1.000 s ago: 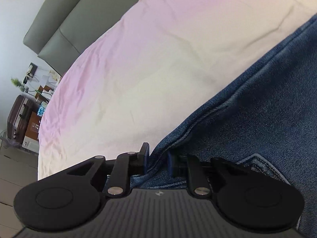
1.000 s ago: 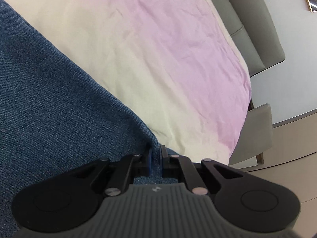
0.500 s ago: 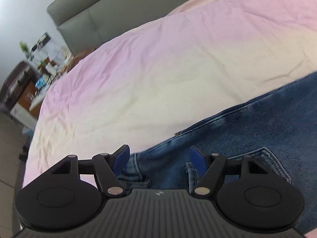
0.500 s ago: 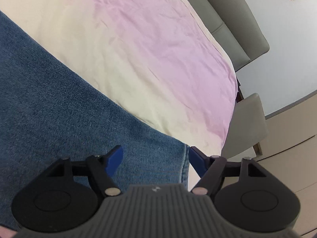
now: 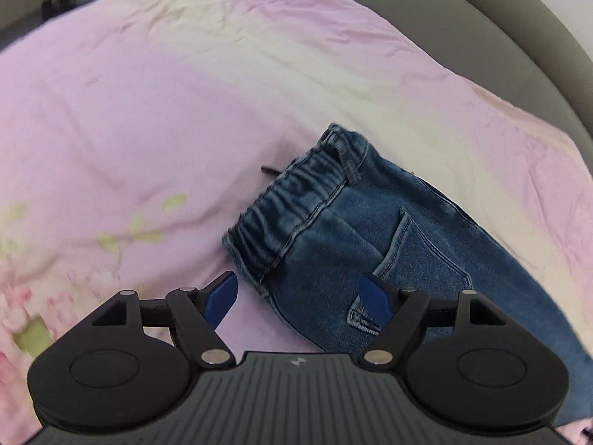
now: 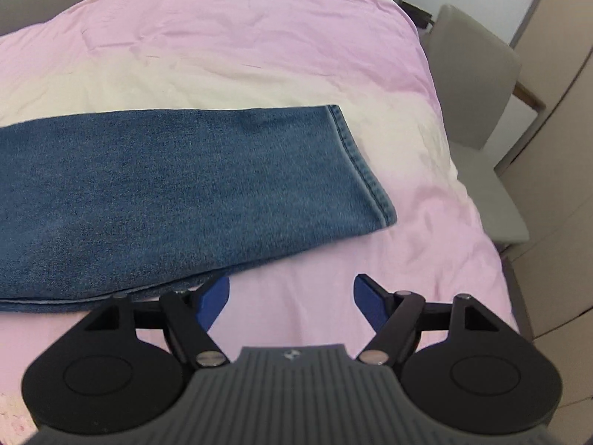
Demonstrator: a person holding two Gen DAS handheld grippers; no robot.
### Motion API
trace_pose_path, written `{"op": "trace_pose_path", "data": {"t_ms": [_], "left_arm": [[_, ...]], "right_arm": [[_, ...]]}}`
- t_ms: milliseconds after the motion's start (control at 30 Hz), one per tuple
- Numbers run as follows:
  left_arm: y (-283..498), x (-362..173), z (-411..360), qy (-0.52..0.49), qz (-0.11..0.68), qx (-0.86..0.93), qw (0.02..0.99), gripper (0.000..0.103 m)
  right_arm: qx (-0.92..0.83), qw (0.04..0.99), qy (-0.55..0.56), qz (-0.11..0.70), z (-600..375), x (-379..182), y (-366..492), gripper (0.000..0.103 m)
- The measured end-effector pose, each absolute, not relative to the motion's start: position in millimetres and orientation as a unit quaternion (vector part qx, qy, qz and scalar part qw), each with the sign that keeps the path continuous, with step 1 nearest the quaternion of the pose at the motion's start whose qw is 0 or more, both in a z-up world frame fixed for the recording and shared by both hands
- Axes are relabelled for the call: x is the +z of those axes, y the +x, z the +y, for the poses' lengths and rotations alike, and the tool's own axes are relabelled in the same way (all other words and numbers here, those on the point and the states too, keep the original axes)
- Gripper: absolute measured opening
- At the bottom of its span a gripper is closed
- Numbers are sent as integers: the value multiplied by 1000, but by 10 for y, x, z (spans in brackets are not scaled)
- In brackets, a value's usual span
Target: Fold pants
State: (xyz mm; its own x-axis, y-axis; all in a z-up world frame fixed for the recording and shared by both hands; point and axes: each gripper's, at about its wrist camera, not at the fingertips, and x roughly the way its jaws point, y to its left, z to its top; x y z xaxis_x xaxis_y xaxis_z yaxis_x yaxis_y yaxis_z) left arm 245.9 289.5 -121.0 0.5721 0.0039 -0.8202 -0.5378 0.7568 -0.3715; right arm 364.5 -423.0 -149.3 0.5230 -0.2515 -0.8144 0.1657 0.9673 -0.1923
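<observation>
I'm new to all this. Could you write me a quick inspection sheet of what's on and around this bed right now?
Surface: bed cover, pink and cream, lightly creased.
Job's things: jeans lying flat, doubled lengthwise; waistband at one end, leg hem at the other.
Clutter: nothing seen.
Grippers: left hand-held gripper open, jaws just opening, above the jeans without pressing them; right hand-held gripper open, nothing between its jaws.
Cables: nothing seen.
Surroundings: grey headboard, grey chair beside the bed.

A home bedroom: a wide bed point(image 6: 259, 37) under a rumpled pink-and-cream sheet point(image 5: 148, 111), backed by a grey padded headboard point(image 5: 500, 29), with a grey upholstered chair point(image 6: 478, 85) and pale cabinet fronts point(image 6: 556, 111) beside it.
</observation>
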Motion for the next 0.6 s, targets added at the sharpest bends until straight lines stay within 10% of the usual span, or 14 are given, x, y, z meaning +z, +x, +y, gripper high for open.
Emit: {"op": "trace_pose_path", "data": {"t_ms": [200, 600], "left_arm": [[2405, -1731, 2891, -414, 391, 185, 801, 89], [2848, -1388, 2516, -296, 404, 248, 829, 55]], "right_arm": [[-142, 883, 48, 445, -4669, -1336, 3524, 63], [-179, 872, 223, 397, -5442, -1725, 3910, 43]]}}
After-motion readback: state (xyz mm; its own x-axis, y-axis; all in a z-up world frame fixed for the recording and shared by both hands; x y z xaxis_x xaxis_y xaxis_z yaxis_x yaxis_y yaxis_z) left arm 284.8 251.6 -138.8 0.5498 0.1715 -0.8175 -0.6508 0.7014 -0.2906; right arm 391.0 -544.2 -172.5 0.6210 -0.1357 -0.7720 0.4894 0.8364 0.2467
